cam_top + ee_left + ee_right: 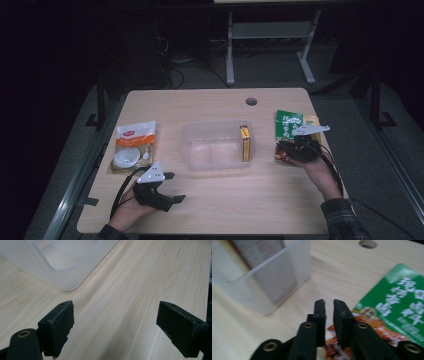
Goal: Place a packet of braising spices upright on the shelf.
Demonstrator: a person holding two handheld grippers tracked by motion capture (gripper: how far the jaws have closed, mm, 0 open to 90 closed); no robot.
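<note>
Glossy green packet (397,307), flat, crinkled

Green packet (289,131) with white lettering; clear container (216,145); black gripper (329,315); orange-white pouch (134,145).

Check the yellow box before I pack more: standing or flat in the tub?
Standing on edge: the yellow box leans against the right wall of the clear tub.
</note>
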